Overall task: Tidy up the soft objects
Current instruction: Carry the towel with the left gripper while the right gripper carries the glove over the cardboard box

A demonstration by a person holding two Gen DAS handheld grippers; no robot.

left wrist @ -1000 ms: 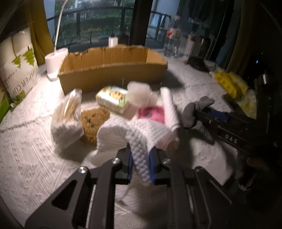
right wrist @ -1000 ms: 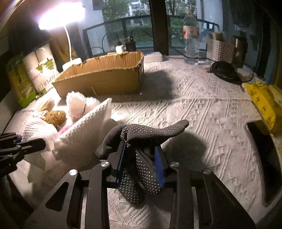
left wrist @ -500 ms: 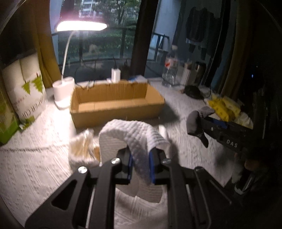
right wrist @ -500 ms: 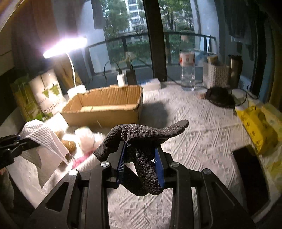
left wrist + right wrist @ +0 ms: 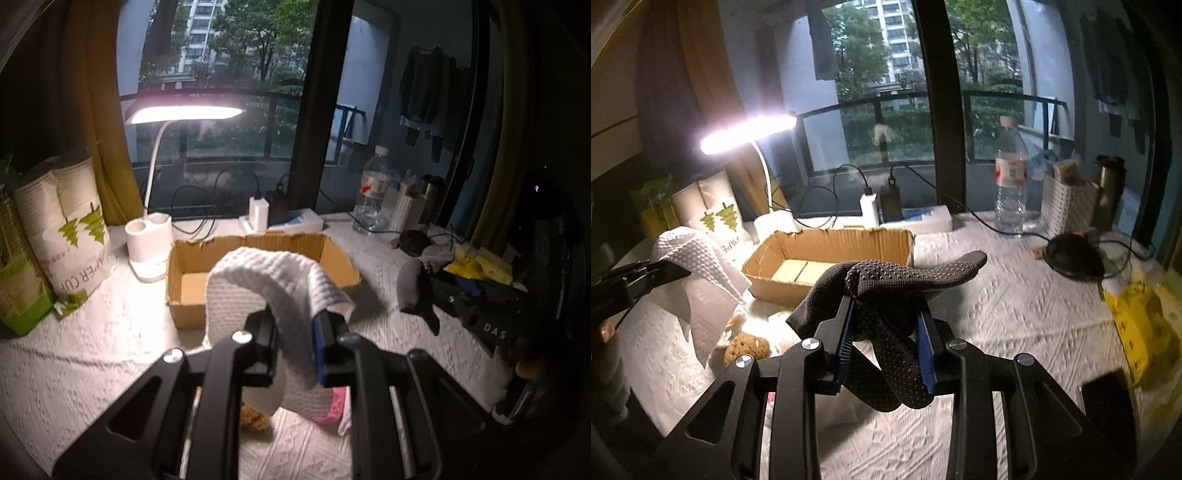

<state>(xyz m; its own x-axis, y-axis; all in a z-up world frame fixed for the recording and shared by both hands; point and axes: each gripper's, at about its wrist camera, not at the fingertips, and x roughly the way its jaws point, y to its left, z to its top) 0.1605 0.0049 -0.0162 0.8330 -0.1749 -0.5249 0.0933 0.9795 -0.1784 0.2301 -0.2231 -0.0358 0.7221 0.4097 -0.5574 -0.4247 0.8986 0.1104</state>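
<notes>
- Two grippers are hanging above a table [image 5: 1015, 306] that is wearing a white embossed cover, set against a dark window with a lit desk lamp [image 5: 184, 110] shining over the far left corner.
- Left gripper [image 5: 295, 347] is pinching a white waffle cloth [image 5: 273, 284], jaws pressed together on it, the cloth draping clear of the table in front of the cardboard box [image 5: 336, 262].
- Right gripper [image 5: 884, 347] is clamping a dark dotted glove [image 5: 905, 273], fingers of the glove drooping over both sides of the jaws.
- Cardboard box [image 5: 827, 258] is sitting open-topped near the lamp base; its floor is showing bare as far as the views reach.
- Below the left gripper a brown sponge [image 5: 746, 347] and a pink item [image 5: 338, 402] are lying on the cover.
- Right side of the table is lying open as far as a yellow bag [image 5: 1141, 317] near its edge; a water bottle [image 5: 1010, 177] and a white basket [image 5: 1067, 206] are standing along the back.
</notes>
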